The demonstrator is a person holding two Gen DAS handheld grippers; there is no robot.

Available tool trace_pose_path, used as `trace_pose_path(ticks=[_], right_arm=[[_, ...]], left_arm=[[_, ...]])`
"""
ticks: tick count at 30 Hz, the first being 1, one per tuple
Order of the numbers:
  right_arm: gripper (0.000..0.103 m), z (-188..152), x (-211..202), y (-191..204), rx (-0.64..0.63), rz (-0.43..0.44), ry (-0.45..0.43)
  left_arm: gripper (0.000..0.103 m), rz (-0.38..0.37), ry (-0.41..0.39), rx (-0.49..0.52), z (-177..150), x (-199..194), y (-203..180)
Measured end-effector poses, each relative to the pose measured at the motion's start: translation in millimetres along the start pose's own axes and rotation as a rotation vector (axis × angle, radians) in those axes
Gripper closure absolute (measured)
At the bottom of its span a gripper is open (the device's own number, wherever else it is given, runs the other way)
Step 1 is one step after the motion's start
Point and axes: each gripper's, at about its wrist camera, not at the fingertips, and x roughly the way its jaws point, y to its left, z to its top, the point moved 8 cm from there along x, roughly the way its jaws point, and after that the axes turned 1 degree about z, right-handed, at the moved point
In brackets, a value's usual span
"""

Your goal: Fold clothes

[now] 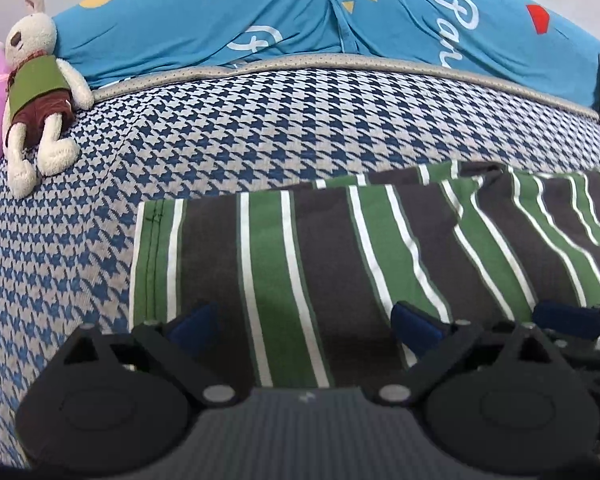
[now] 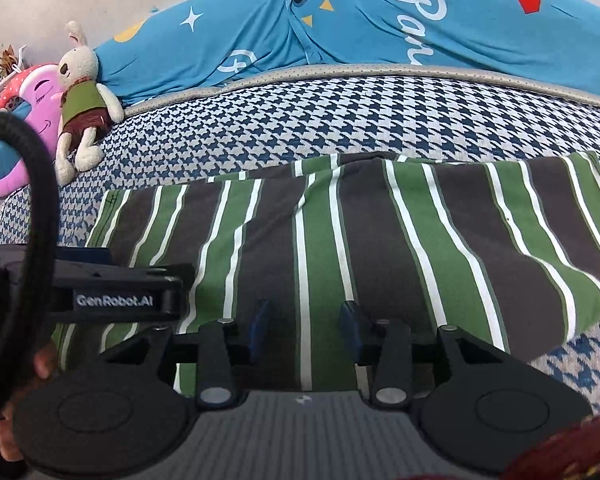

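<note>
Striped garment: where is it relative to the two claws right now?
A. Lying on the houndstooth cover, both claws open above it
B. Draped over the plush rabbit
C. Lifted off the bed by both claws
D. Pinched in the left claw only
A: the striped garment lies on the houndstooth cover, and the left claw and right claw both show a gap between their fingers, gripping nothing.

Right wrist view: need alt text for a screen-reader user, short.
The open right claw hovers low over a green, grey and white striped garment spread on a blue houndstooth bed cover. The left claw's black body sits at left, a stuffed rabbit and blue pillow behind.
</note>
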Motion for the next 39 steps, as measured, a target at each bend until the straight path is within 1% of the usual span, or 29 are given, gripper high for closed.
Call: trace_pose_path(ticks=[5,8,13,18,22,28,33,39], right_arm=[[0.062,-8.0,-6.2,0.3,-0.022,-0.016,0.009],[0.061,-13.4,-10.4,-0.3,-0.030,-0.019,0.017],[0.060,-23.6,-20.0,-3.8,-0.022,-0.016,0.022],[0.059,-34.1,-30.4,-7.6,-0.024,-0.013,0.028],[0.057,-41.7,-38.6,-11.2,-0.015,-0.006,0.032],[0.056,-49.2,-55.5,-19.3,0.033,0.023,0.020],[0.056,-48.2,-67.1,-33.0,0.052,-0.005,-0.001],[0.056,-37.8,-86.5,-67.2,0.074,-0.052,-0.037]], left_arm=[[0.002,0.020,-0.001,0.015,-15.6,1.3,-2.4],[0.000,0.024,-0.016,0.008,-21.2,-1.1,-1.6],[0.000,0.022,-0.033,-0.019,-29.6,-6.0,1.9],[0.000,0.023,-0.052,-0.022,-37.0,-11.7,2.7],[0.000,0.022,-0.074,-0.034,-43.9,-19.0,2.6],[0.000,0.019,-0.125,-0.023,-49.9,-29.8,-1.6],[0.000,-0.002,-0.134,-0.036,-49.0,-31.4,-2.1],[0.000,-0.014,-0.123,-0.055,-54.3,-28.3,-3.6]])
